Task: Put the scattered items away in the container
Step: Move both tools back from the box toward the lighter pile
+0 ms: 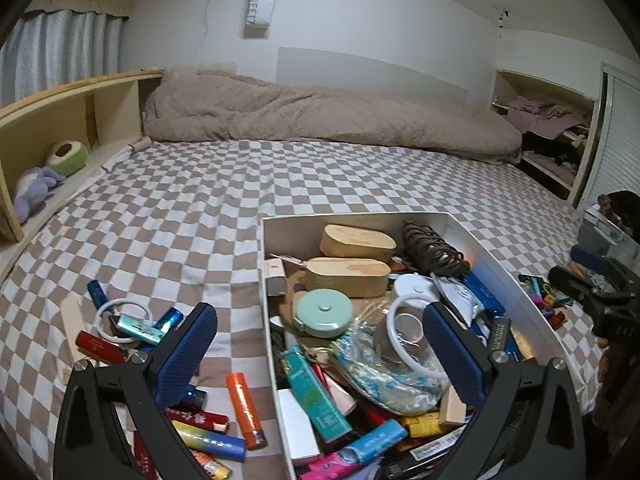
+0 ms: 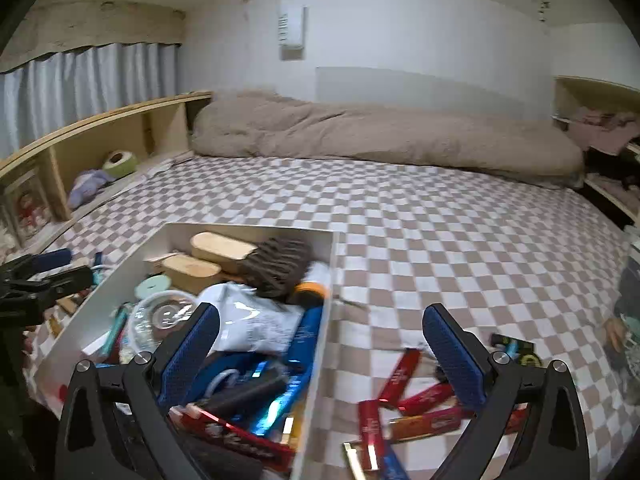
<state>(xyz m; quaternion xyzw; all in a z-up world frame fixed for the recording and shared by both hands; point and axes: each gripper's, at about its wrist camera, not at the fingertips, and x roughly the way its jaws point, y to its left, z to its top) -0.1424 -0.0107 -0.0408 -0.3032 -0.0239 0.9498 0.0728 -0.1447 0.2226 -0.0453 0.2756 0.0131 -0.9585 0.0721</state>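
Two grippers, both with fingers spread wide and nothing between the pads. White box (image 1: 460, 224) sits on the checkered bedsheet (image 1: 200, 200), already heaped: wooden blocks, hair claw, teal round case, snack bags, lighters.

Left gripper (image 1: 320, 344) straddles the box's left wall: right pad over the box contents, left pad over the loose pile outside. That pile lies on the sheet left of the box and low in the left wrist view. Orange lighter (image 1: 245, 410) lies just beside the box wall, between the fingers, long axis running roughly away from the camera with a slight tilt, so about in line with the fingers. More lighters bunch under and behind the left pad (image 1: 188, 356); a white ring with cable and a red lighter lie further left. Left hand is the nearer one for all of these.

Right gripper (image 2: 320, 344) mirrors this: left pad over the box, right pad (image 2: 450, 356) over a second pile on the sheet right of the box. Red packs (image 2: 400, 374) lie fanned at mixed angles below and between the fingers, one angled up-right, others nearly crosswise. This view is motion-blurred, so exact contact is unclear; neither pad looks to be touching anything.

Judgement: task is well along but both piles remain. Likely next pick is the orange lighter by the left, needing a wrist turn so the pads close across its narrow width.
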